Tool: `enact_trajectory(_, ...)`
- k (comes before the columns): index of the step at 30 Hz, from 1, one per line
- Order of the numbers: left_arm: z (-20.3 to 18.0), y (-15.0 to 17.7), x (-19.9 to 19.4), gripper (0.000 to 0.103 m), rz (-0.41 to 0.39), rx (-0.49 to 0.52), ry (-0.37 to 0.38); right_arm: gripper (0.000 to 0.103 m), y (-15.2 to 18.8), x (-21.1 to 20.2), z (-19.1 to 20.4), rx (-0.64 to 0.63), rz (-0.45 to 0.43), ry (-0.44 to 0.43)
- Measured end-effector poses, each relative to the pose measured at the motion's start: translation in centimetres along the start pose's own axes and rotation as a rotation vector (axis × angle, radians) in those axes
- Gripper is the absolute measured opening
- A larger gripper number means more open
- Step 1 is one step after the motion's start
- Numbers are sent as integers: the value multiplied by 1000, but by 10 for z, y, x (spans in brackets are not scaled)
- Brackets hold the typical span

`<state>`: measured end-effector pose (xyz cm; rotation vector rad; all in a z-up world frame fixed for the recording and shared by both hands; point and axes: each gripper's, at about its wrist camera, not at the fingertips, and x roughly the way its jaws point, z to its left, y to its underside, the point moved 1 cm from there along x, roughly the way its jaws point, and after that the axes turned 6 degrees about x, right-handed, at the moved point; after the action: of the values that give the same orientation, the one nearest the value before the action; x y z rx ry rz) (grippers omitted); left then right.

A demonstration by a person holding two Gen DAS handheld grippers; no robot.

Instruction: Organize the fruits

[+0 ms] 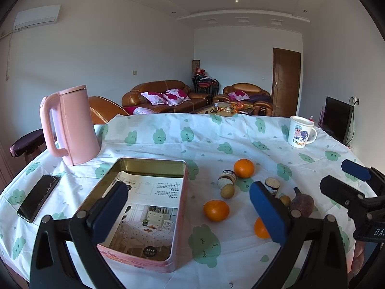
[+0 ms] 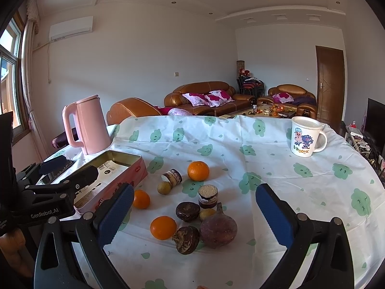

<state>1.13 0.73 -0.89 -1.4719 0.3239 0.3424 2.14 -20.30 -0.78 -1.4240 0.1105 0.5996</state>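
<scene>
An open pink tin box (image 1: 149,207) lies on the table, a printed leaflet inside; it also shows in the right wrist view (image 2: 115,180). Three oranges (image 2: 198,171) (image 2: 141,199) (image 2: 163,227) lie among a large dark purple fruit (image 2: 218,228), two brown fruits (image 2: 187,211) (image 2: 186,239), small yellow-green fruits (image 2: 164,187) and two cut cylinders (image 2: 208,196) (image 2: 172,177). My left gripper (image 1: 189,210) is open, hovering over the box's right edge. My right gripper (image 2: 195,216) is open above the fruit cluster, touching nothing.
A pink kettle (image 1: 69,125) stands at the back left. A black phone (image 1: 38,201) lies left of the box. A white cartoon mug (image 2: 304,136) stands at the back right. The cloud-print tablecloth (image 2: 312,187) covers the round table.
</scene>
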Motion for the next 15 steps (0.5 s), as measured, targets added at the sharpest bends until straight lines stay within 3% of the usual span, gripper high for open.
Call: enact_trajectory(15, -9, 11, 7, 103, 26, 17, 3, 102, 7, 5, -16, 31, 17, 20)
